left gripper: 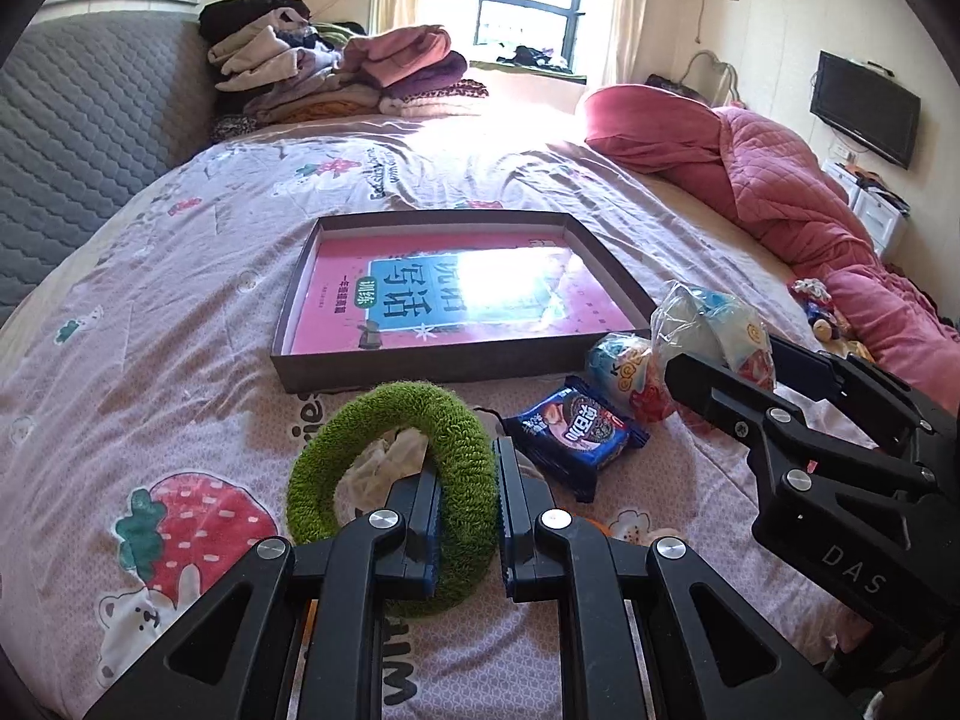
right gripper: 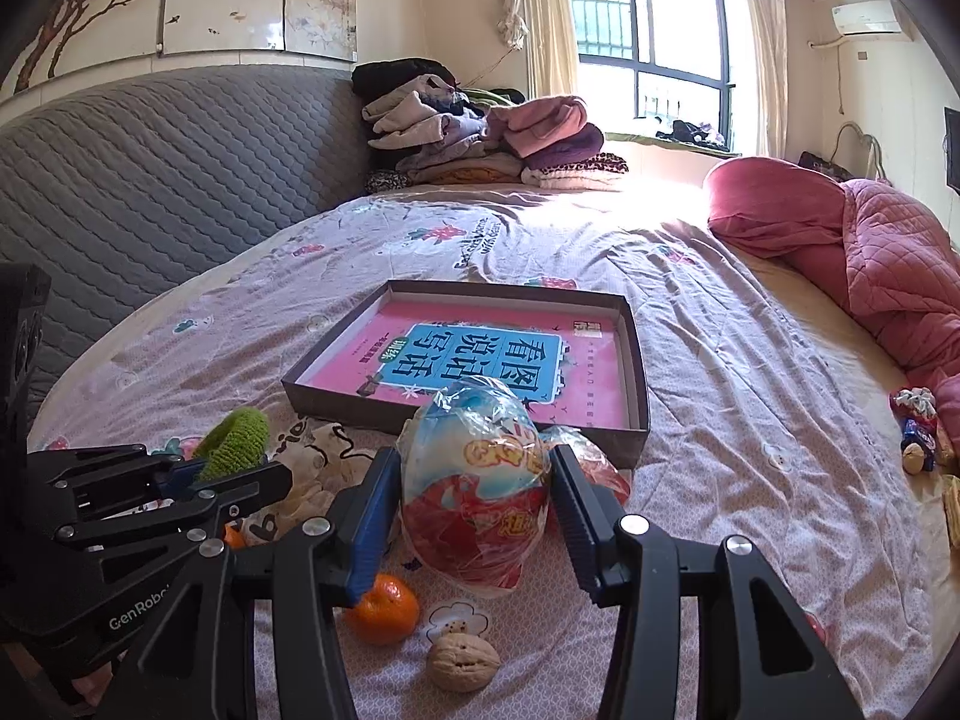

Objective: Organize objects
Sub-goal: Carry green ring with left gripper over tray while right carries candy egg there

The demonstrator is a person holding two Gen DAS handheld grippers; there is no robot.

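My left gripper (left gripper: 467, 480) is shut on a fuzzy green ring (left gripper: 372, 426) and holds it upright over the bed sheet. It also shows in the right wrist view (right gripper: 237, 435). My right gripper (right gripper: 477, 498) is shut on an egg-shaped snack bag (right gripper: 477, 480), blue on top and red below. A shallow brown box (left gripper: 420, 366) with a pink book (left gripper: 456, 294) inside lies just beyond both grippers. A second snack bag (left gripper: 624, 378) and a blue biscuit packet (left gripper: 576, 429) lie in front of the box.
An orange (right gripper: 384, 609) and a walnut (right gripper: 462, 663) lie on the sheet under my right gripper. A pink quilt (right gripper: 888, 276) is bunched at the right. Folded clothes (right gripper: 480, 138) are piled at the back. A grey headboard (right gripper: 150, 180) is at the left. Small items (right gripper: 918, 432) lie at the right.
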